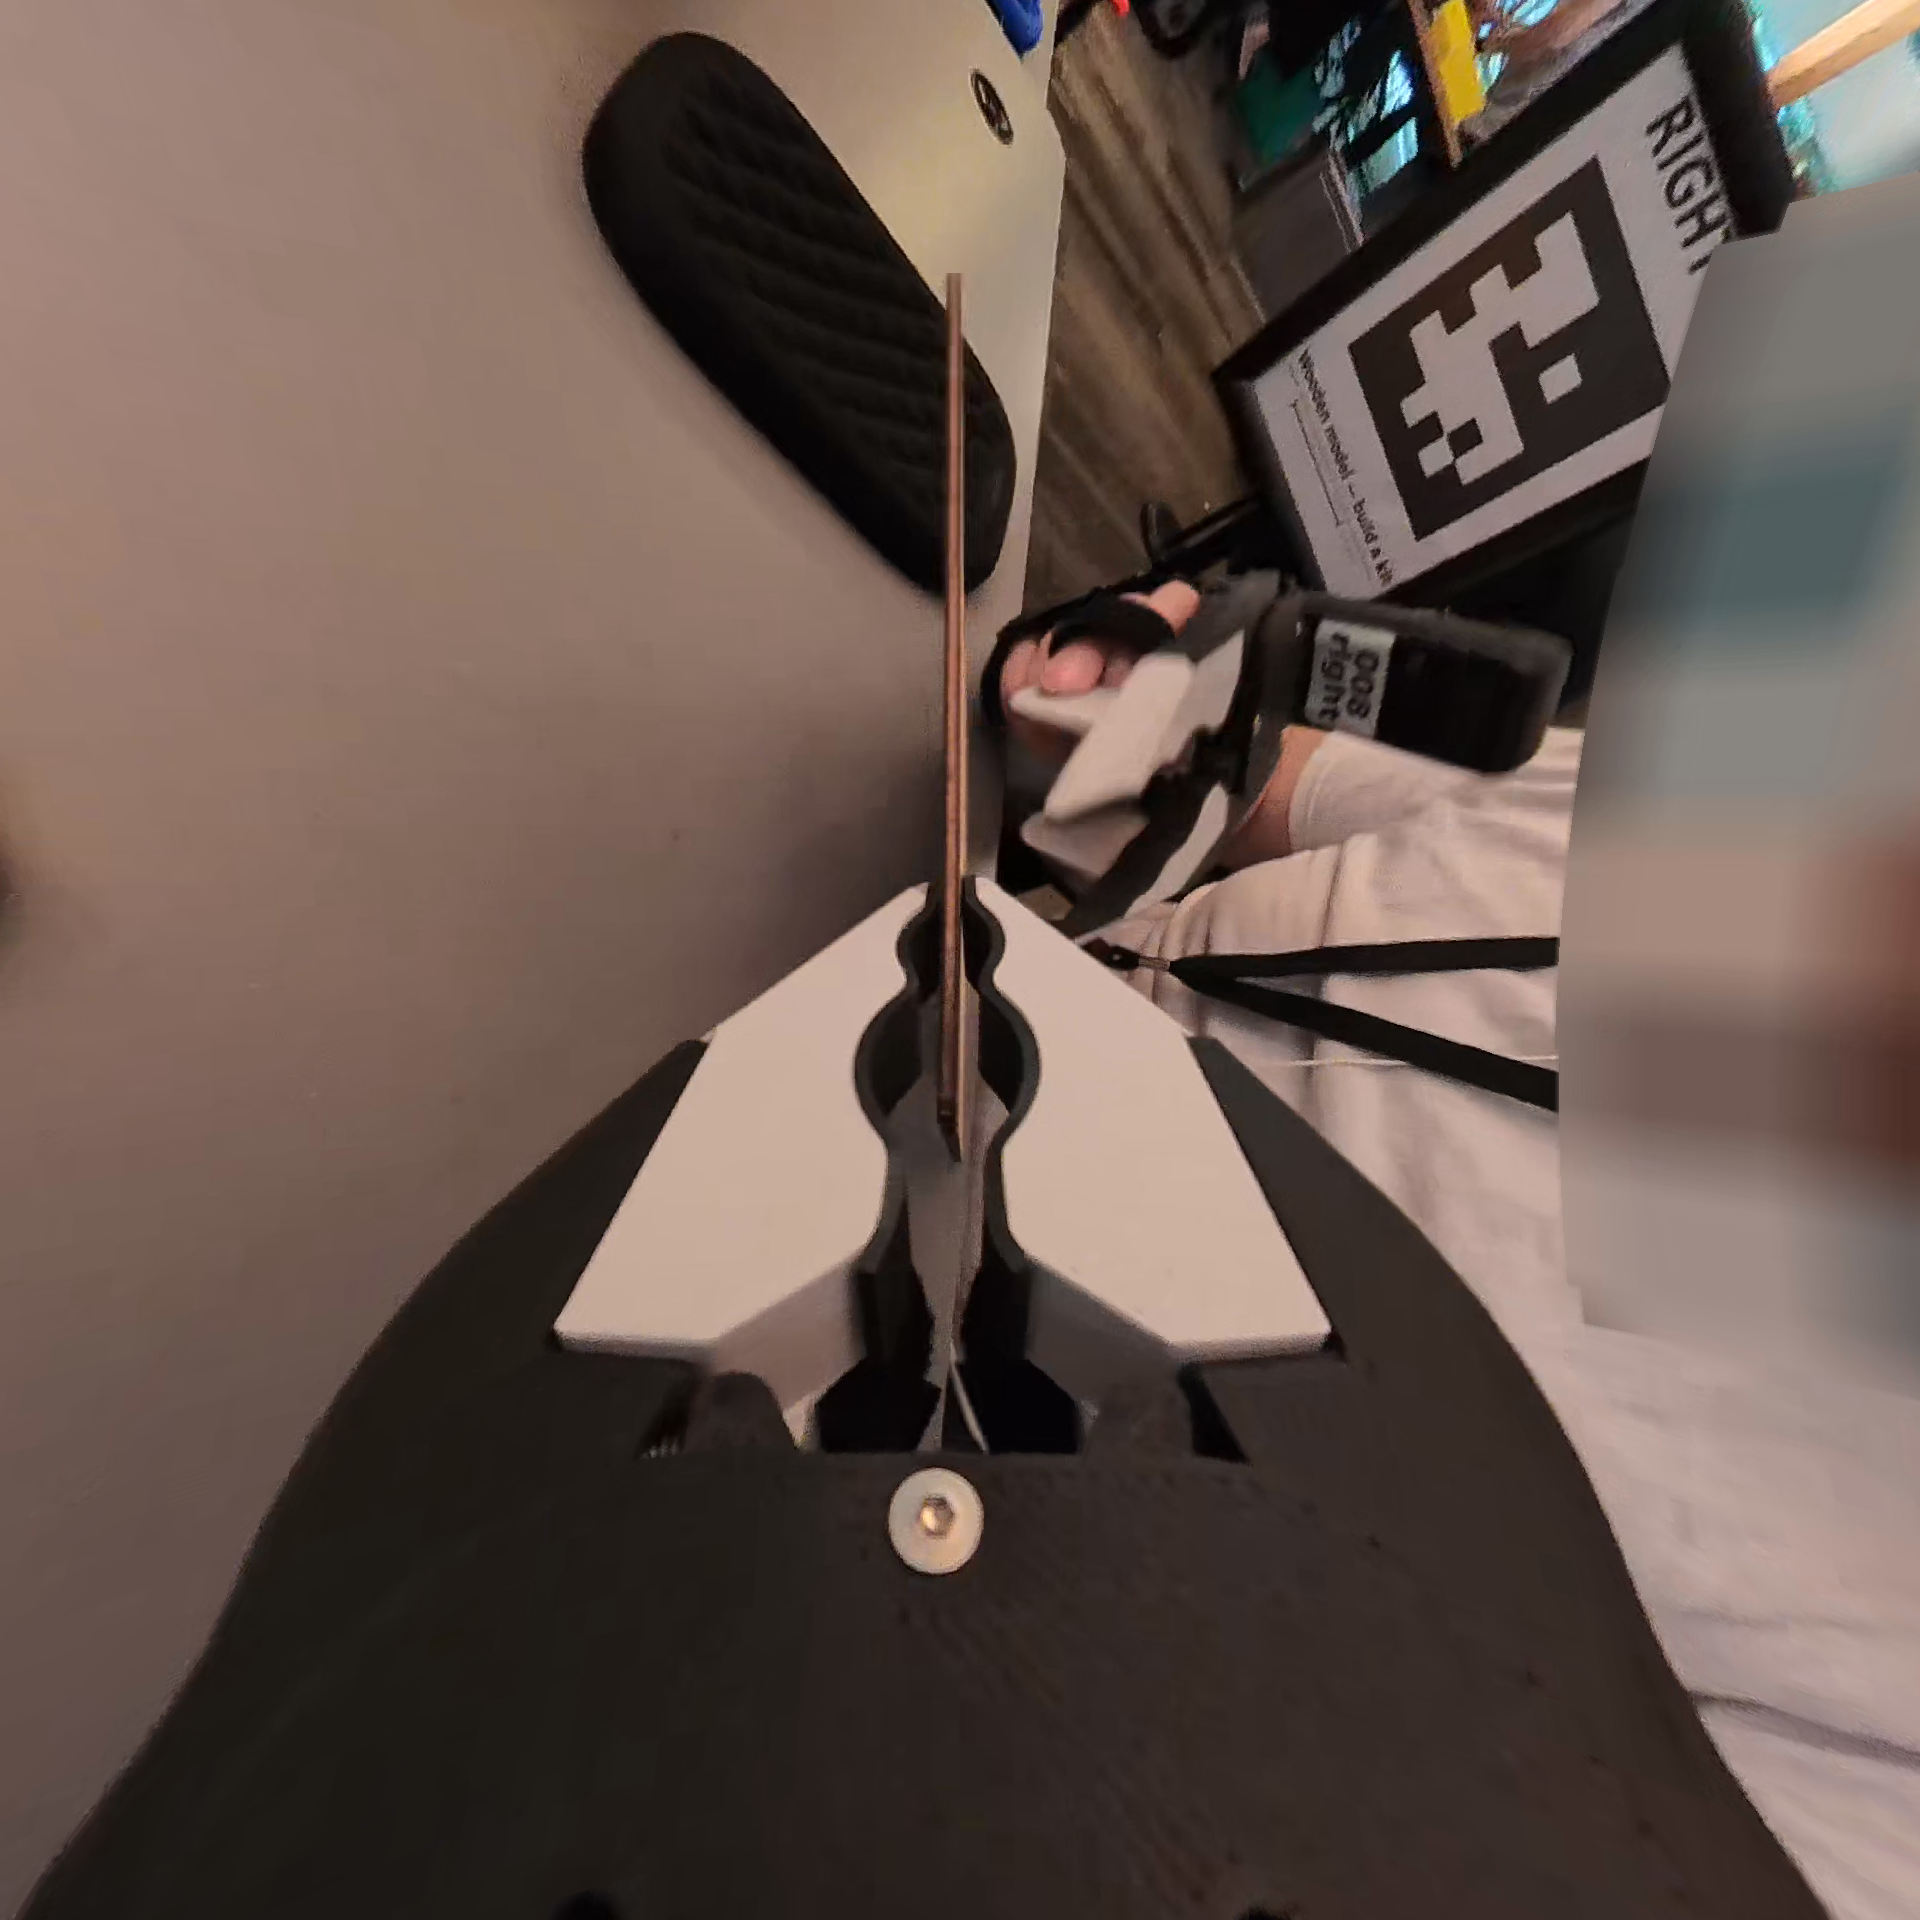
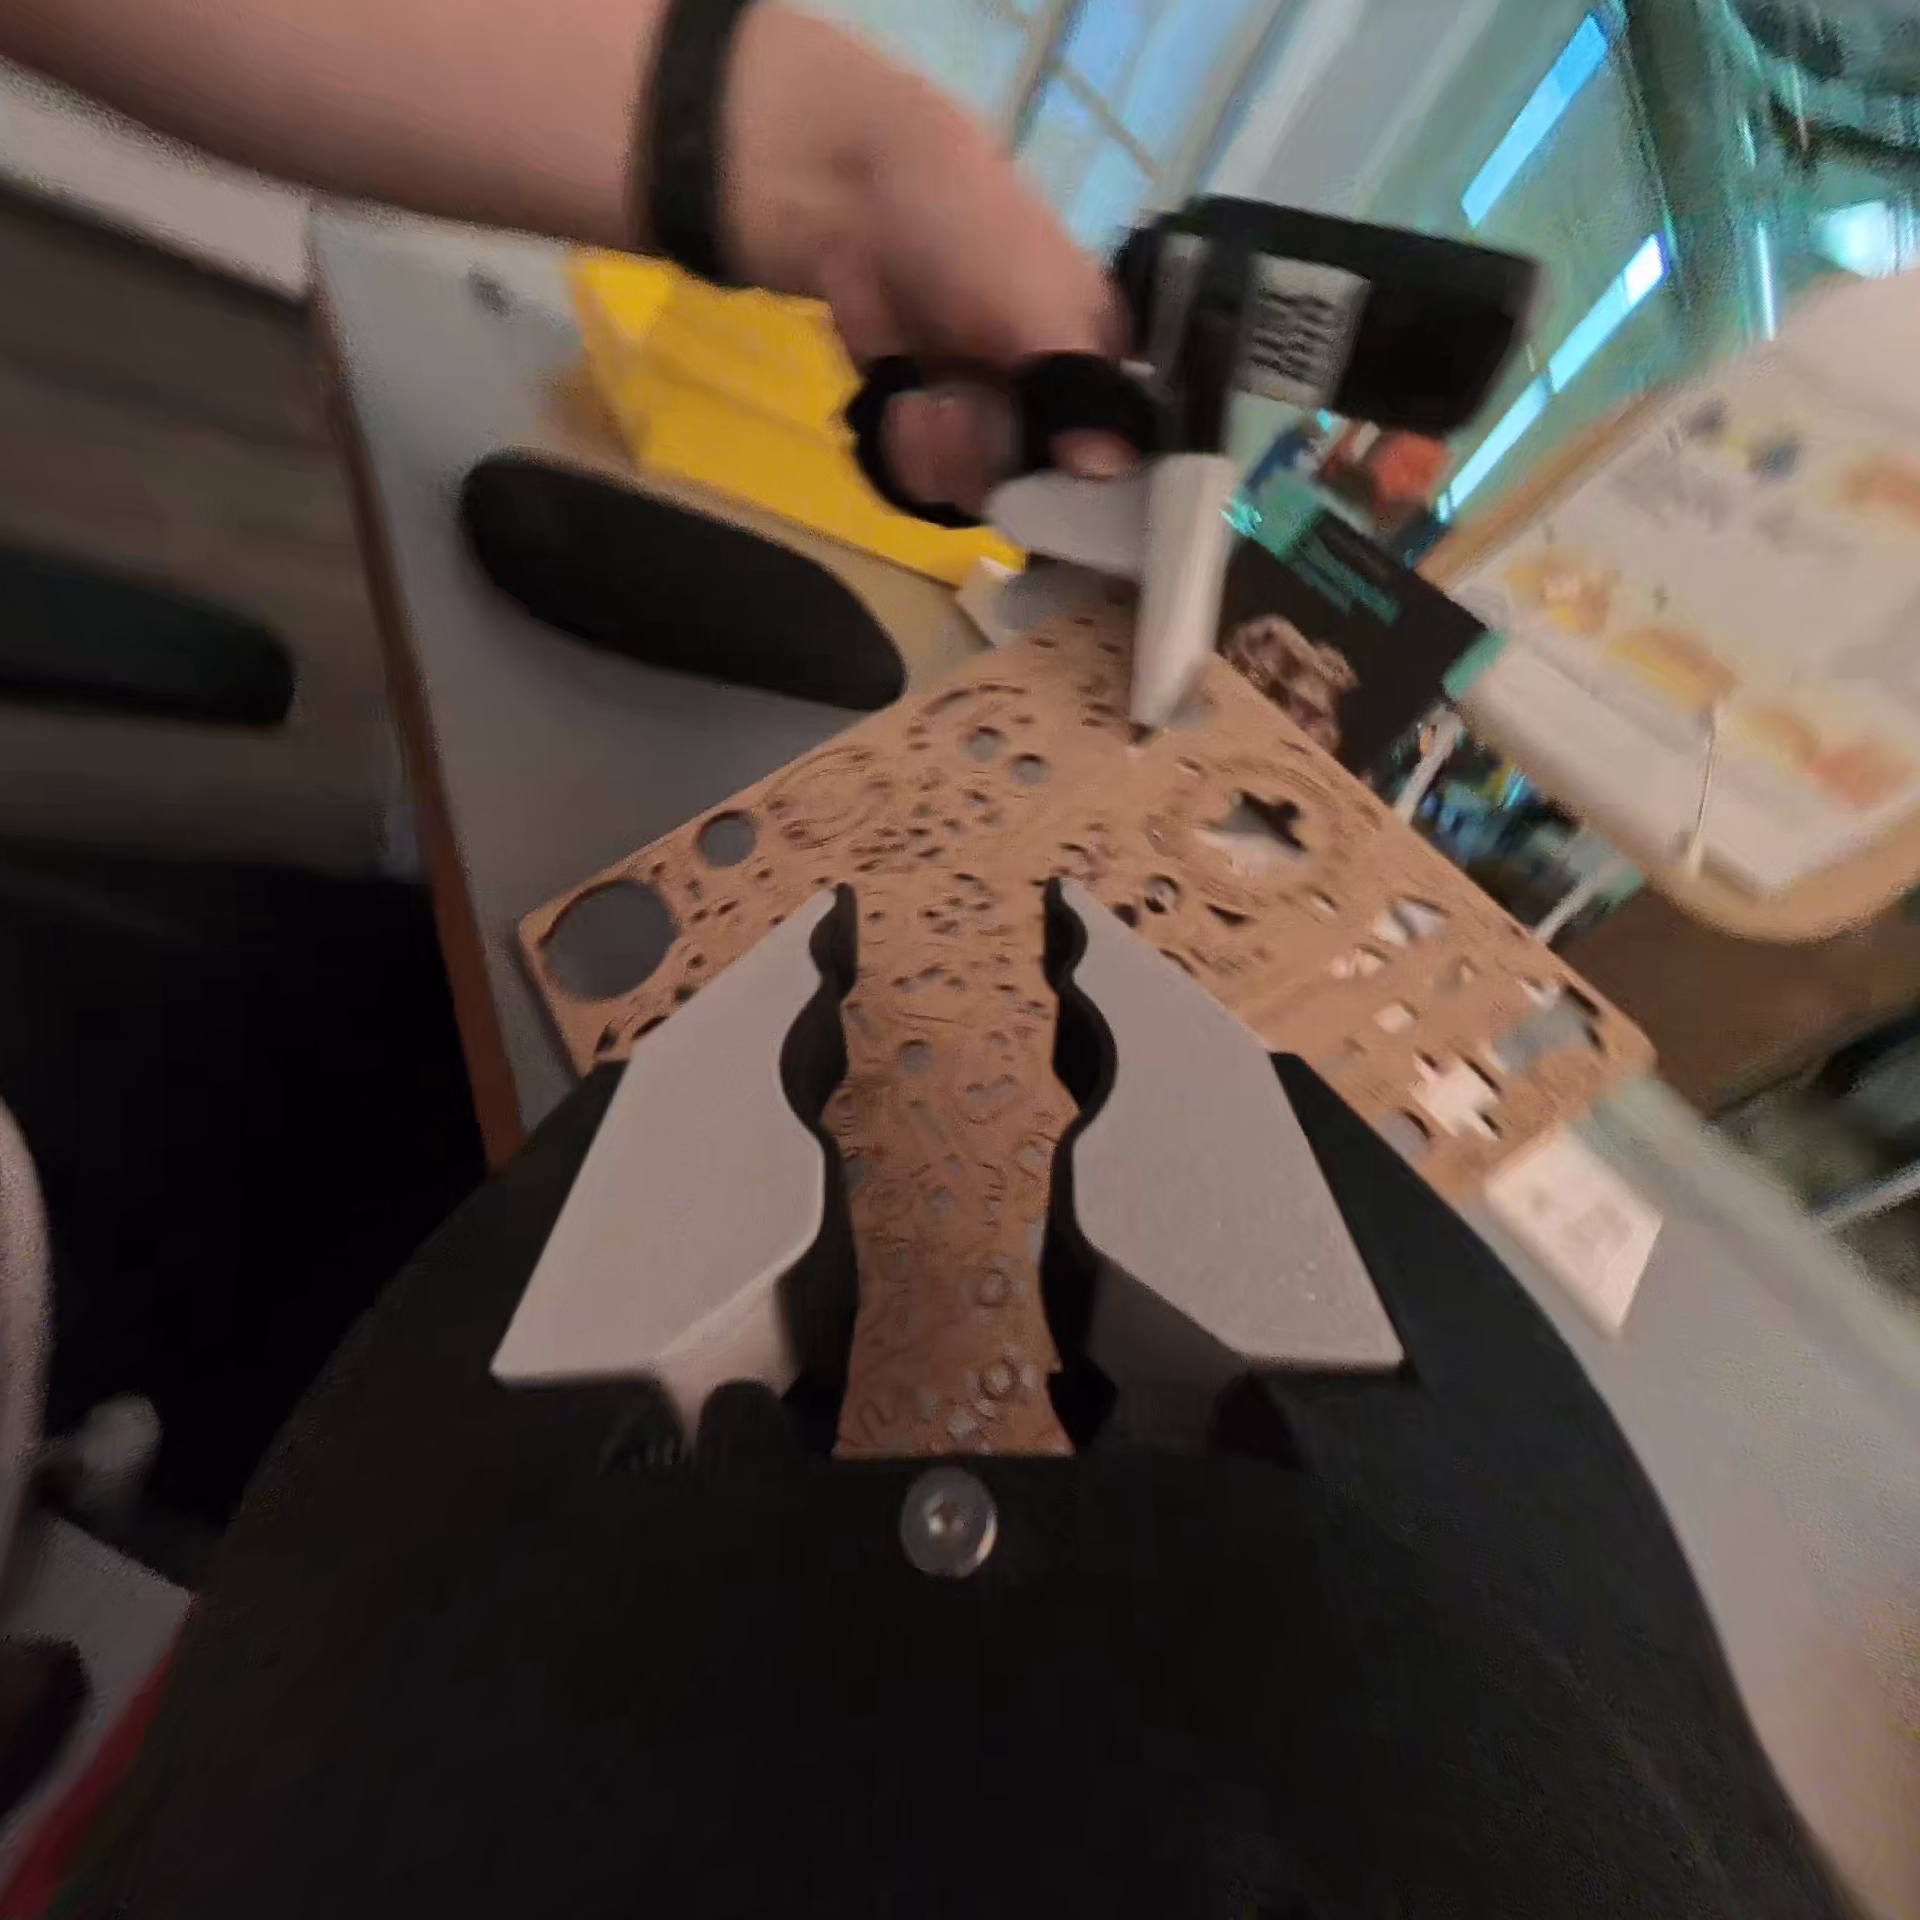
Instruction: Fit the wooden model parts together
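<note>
A thin wooden sheet (image 1: 954,623) of laser-cut model parts stands edge-on in the left wrist view. My left gripper (image 1: 951,896) is shut on it. In the right wrist view the same sheet (image 2: 935,790) shows its flat face, full of holes and cut outlines, held over the white table (image 2: 623,779). The left gripper (image 2: 1151,712) pinches its far edge there. My right gripper (image 2: 951,896) is open and empty, its fingers hovering over the sheet's near part, which shows through the gap. The right gripper (image 1: 1034,769) also shows beyond the sheet in the left wrist view.
A black wrist rest (image 2: 675,582) lies on the table beside a yellow object (image 2: 727,405). A dark kit box (image 2: 1340,634) and an open instruction booklet (image 2: 1714,644) are farther off. A framed marker sign (image 1: 1507,343) stands past the table edge (image 1: 1039,364).
</note>
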`<state>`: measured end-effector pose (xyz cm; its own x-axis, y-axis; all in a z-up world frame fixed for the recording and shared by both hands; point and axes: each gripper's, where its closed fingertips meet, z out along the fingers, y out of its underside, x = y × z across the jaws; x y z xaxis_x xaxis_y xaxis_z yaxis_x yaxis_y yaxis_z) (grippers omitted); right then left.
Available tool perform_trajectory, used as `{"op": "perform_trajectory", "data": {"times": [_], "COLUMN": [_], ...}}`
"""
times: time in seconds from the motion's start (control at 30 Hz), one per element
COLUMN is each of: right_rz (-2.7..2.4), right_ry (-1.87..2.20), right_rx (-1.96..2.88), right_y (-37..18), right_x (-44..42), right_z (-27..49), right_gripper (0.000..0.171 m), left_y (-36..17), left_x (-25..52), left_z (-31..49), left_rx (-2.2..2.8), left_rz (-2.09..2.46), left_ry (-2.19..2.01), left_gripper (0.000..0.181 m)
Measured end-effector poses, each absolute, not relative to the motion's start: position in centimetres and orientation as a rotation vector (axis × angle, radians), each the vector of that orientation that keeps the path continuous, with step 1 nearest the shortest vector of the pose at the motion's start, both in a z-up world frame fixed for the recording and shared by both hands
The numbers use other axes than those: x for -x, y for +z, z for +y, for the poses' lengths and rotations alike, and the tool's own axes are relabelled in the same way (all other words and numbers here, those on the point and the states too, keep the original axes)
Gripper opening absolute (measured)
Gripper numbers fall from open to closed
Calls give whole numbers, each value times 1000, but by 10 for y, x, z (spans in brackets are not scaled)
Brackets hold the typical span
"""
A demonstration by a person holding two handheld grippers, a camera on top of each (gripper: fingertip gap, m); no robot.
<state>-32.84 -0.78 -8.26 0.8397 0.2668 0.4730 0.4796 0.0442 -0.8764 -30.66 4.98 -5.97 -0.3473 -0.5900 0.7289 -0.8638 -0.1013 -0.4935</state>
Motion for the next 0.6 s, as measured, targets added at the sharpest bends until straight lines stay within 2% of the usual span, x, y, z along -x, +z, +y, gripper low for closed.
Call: {"op": "perform_trajectory", "data": {"times": [0.1, 0.17, 0.27, 0.33, 0.47, 0.6], "right_rz": [-243, -57, 75, 100, 126, 103], "right_ry": [27, 138, 262, 298, 292, 395], "right_rx": [1649, 1703, 1823, 1919, 1989, 1996], "right_y": [-64, -60, -71, -83, -91, -93], "right_x": [282, 254, 238, 241, 246, 258], "right_z": [-3, 1, 11, 20, 36, 42], "right_gripper": [65, 92, 115, 124, 121, 91], "left_y": [-63, -64, -65, -65, -64, -67], "left_x": [303, 303, 302, 301, 303, 312], "left_z": [54, 54, 53, 53, 53, 54], "left_rx": [-1618, -1611, -1605, -1608, -1611, -1599], "left_rz": [-1881, -1881, -1875, -1880, -1891, -1903], "left_ry": [1455, 1469, 1495, 1503, 1517, 1513], "left_gripper": [1, 1, 1, 1, 1, 2]}}
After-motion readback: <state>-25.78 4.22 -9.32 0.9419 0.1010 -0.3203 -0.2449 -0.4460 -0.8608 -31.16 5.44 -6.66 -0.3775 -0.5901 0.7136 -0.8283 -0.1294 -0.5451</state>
